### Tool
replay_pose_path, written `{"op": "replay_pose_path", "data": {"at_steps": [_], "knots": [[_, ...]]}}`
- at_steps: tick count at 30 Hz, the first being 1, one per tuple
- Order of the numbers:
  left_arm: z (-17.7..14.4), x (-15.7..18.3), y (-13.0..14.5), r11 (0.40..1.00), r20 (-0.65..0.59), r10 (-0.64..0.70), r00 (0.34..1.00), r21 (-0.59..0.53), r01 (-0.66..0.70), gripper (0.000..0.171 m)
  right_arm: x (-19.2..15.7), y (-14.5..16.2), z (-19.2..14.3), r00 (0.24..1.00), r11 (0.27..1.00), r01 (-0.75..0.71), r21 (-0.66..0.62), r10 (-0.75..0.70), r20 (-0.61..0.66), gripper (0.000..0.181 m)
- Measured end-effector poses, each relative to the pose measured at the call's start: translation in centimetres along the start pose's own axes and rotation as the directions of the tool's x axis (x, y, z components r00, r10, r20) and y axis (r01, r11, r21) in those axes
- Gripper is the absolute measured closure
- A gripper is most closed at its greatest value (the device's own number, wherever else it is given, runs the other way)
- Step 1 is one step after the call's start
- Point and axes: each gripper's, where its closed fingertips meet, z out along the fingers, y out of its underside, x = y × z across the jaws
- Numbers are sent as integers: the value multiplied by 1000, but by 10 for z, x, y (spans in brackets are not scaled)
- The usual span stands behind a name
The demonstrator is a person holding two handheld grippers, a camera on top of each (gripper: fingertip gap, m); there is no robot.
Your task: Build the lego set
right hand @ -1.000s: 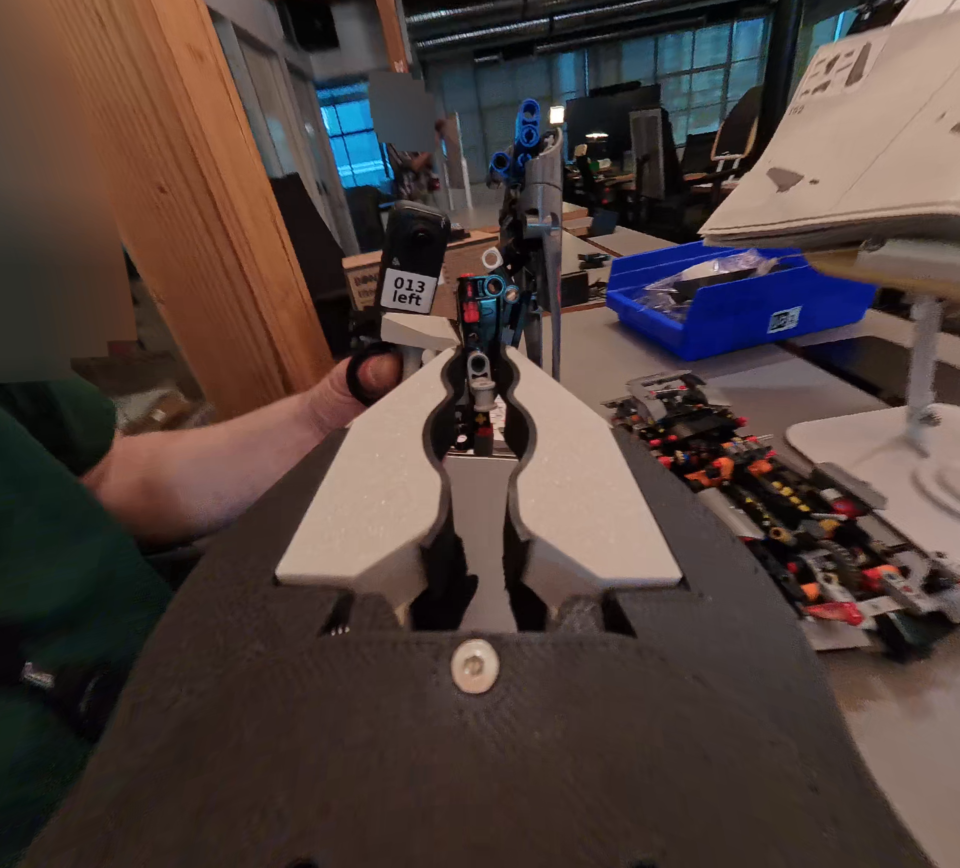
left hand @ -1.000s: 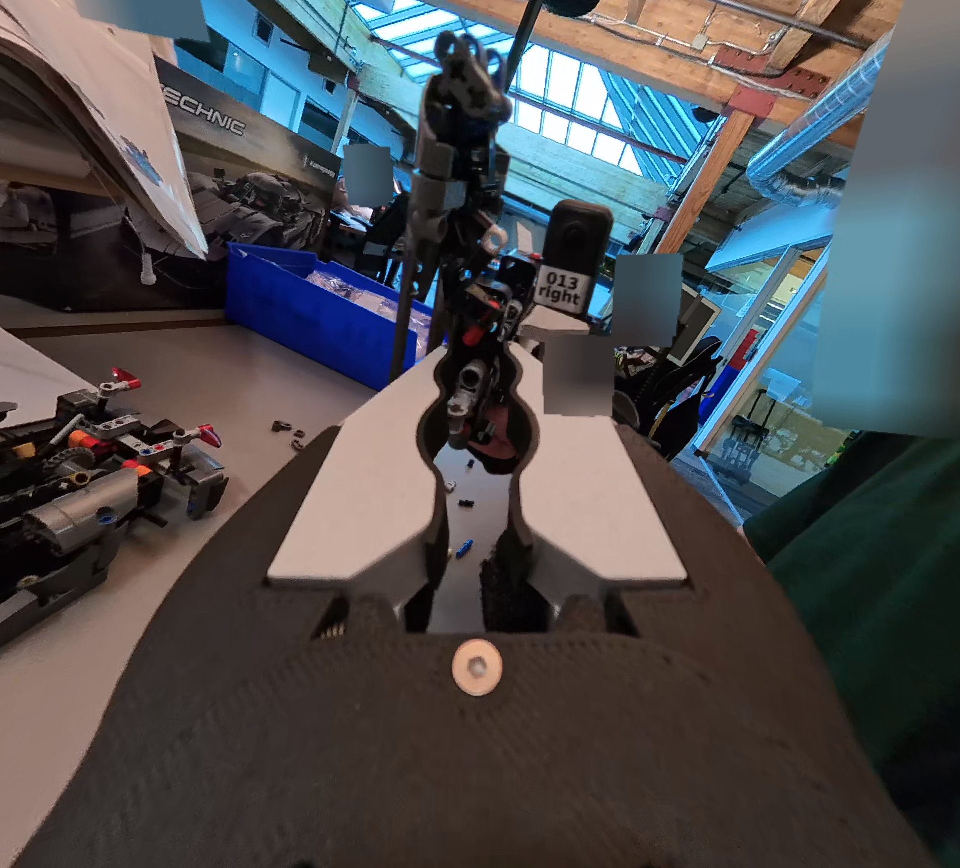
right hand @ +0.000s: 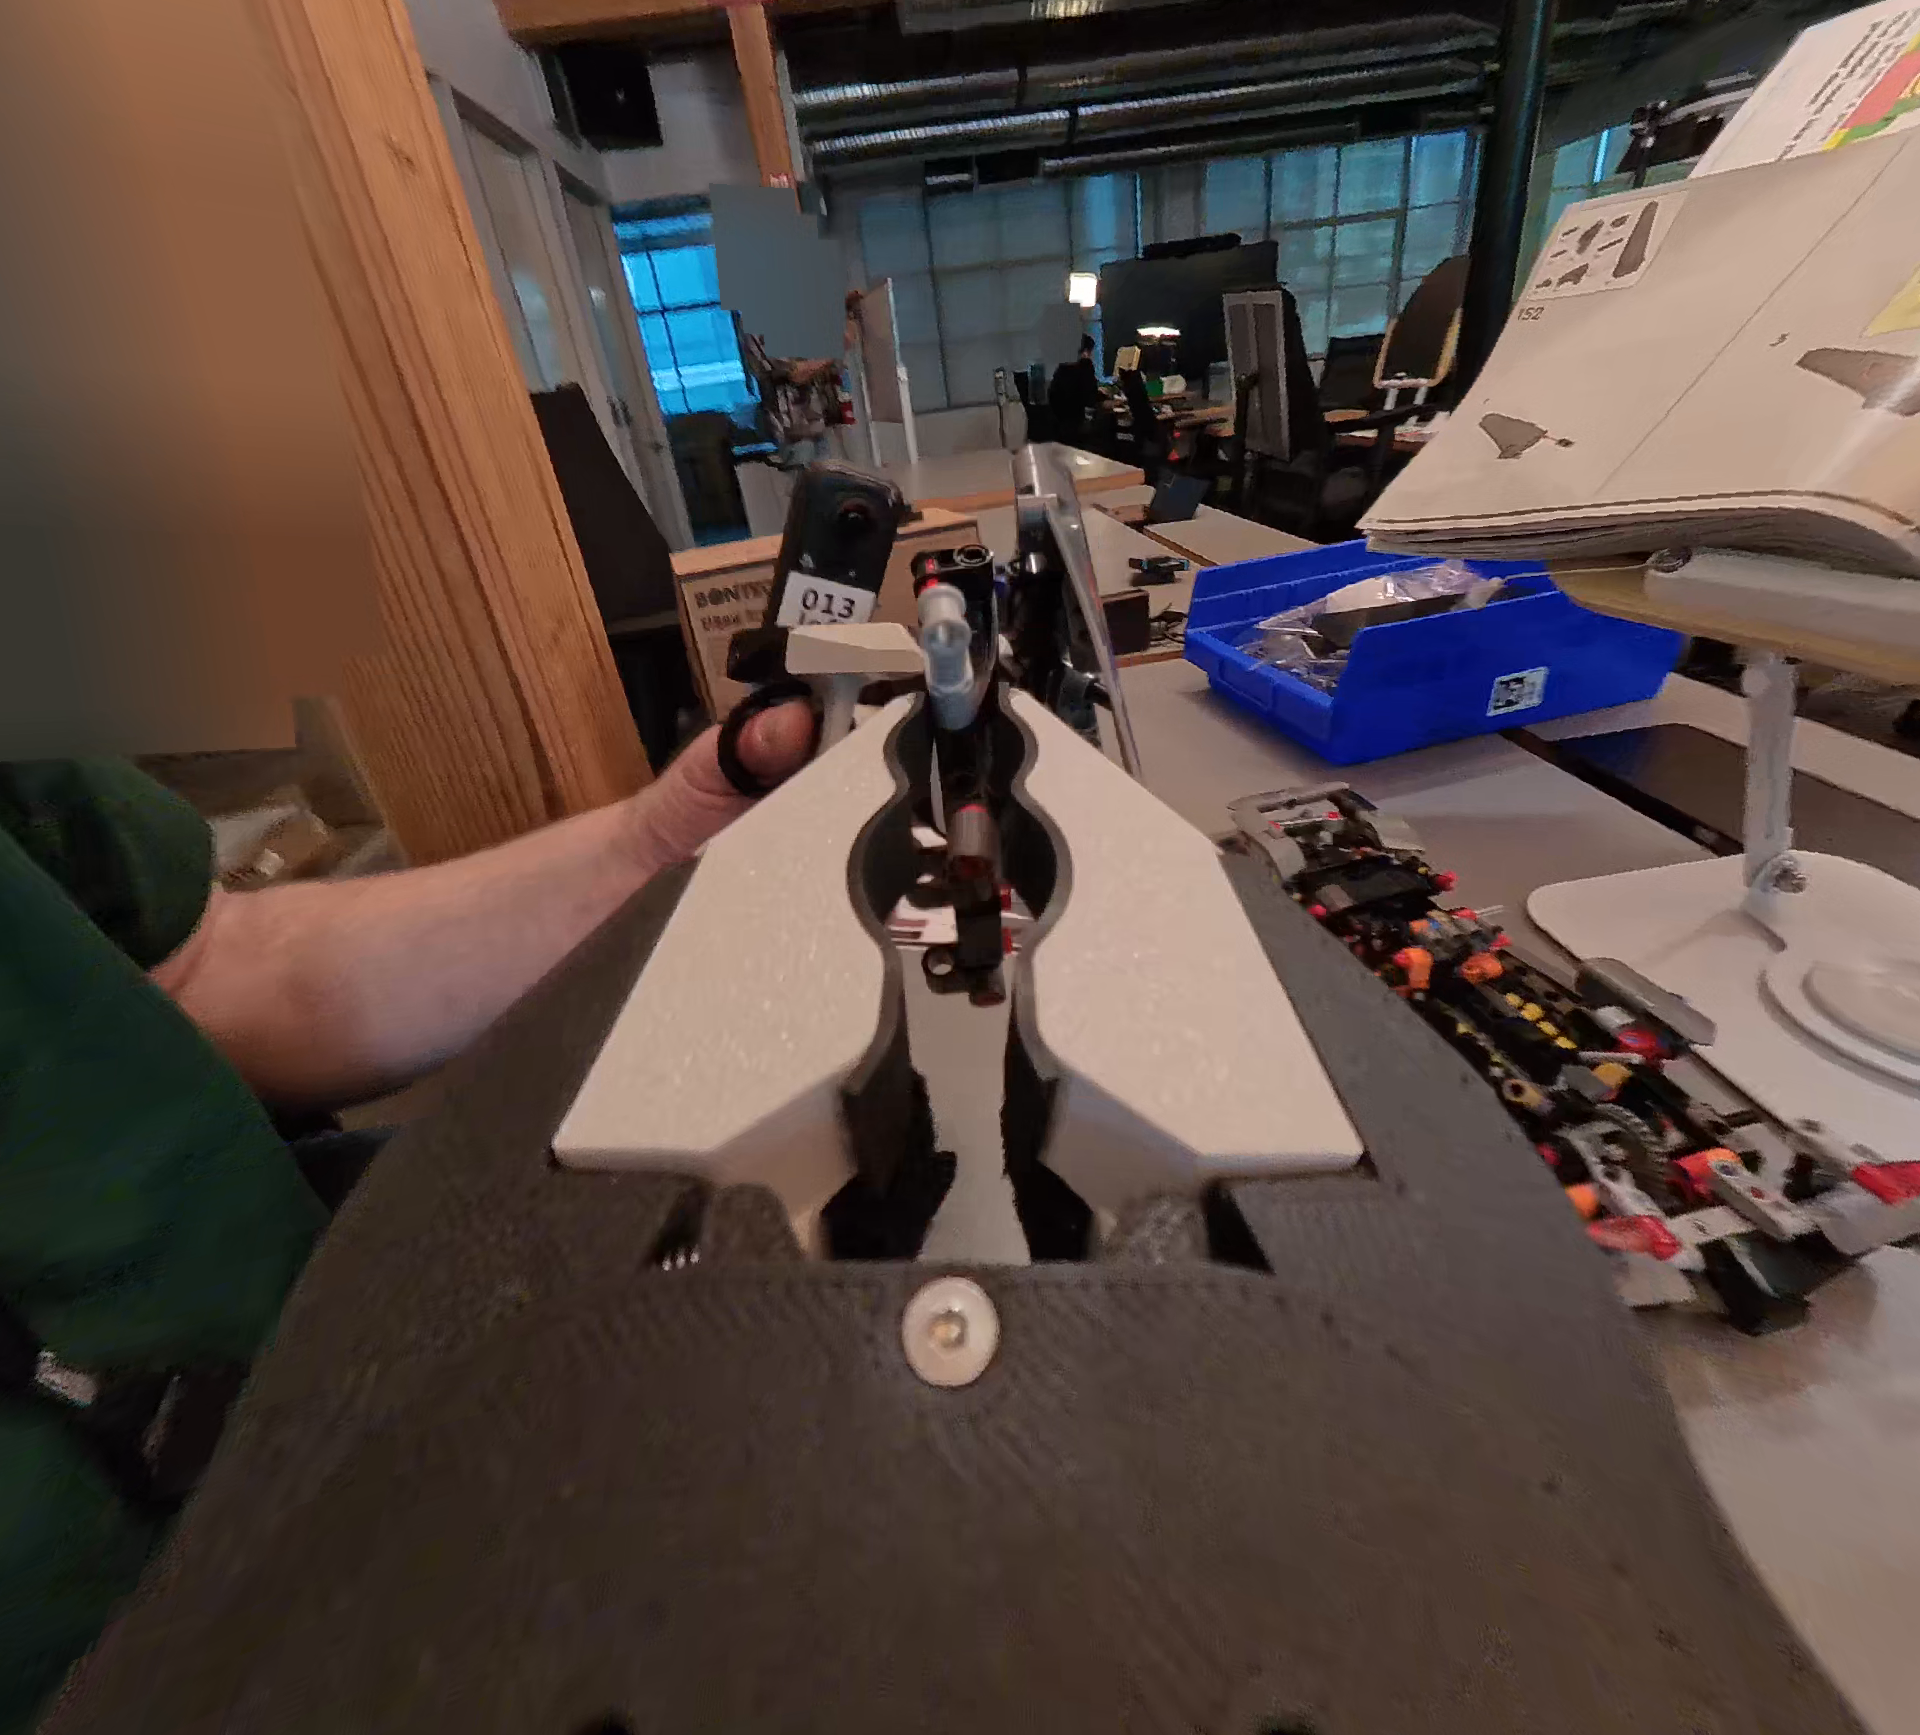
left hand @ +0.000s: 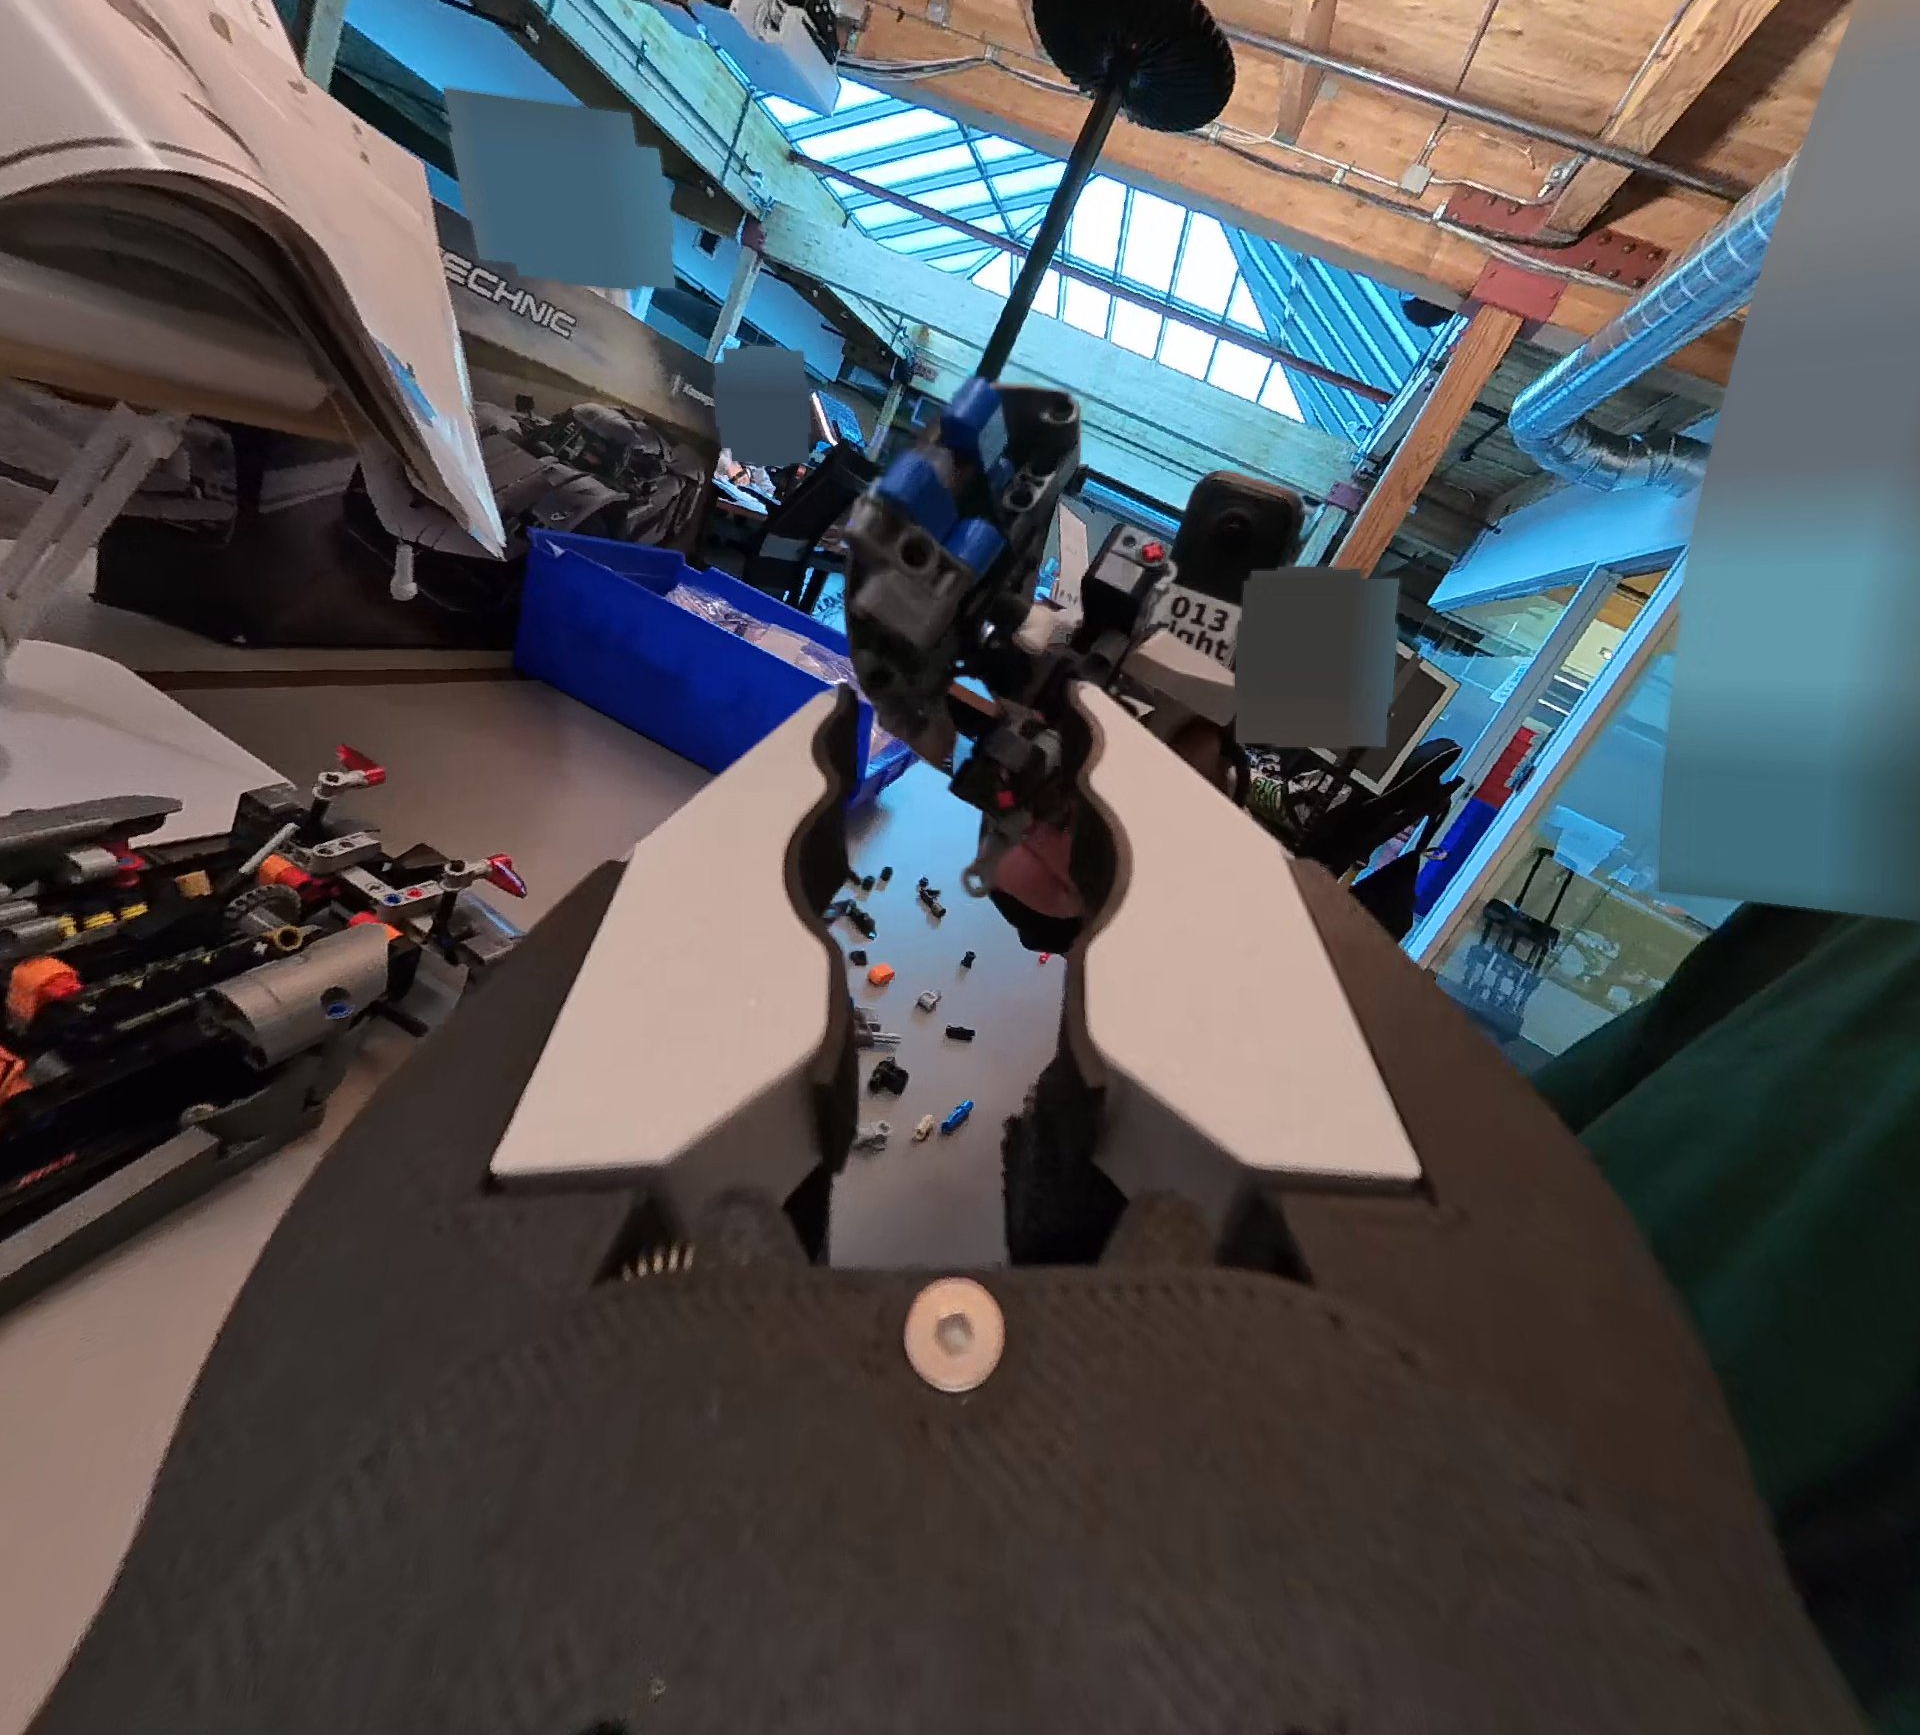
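Left gripper (left hand: 956, 740): we've let go, fingers spread.
Right gripper (right hand: 961, 729): we clamp the subassembly (right hand: 961, 812) (raised above the table (right hand: 1247, 729)).
Chassis (right hand: 1538, 1010): on the table, to our right.

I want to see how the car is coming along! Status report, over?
Left gripper open. Right gripper shut on small lego assembly, held in the air. Big lego car waits on table. Nothing in the way.
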Motion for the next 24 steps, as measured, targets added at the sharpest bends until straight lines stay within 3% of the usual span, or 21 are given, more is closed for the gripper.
{"op": "replay_pose_path", "data": {"at_steps": [10, 18, 24], "knots": [[16, -4, 11, 1000, 5, -5, 1000, -19, 5, 135, 11, -1, -10, 903, 908, -404, 108, 377, 208, 173], [28, 2, 11, 1000, -24, 15, 1000, -3, -15, 156, 15, -3, -12, 827, 838, -530, 128, 478, 296, 173], [30, 2, 8, 984, 61, 176, 982, -47, -174, 157, 22, -3, -15, 798, 803, -578, 144, 521, 301, 173]]}}
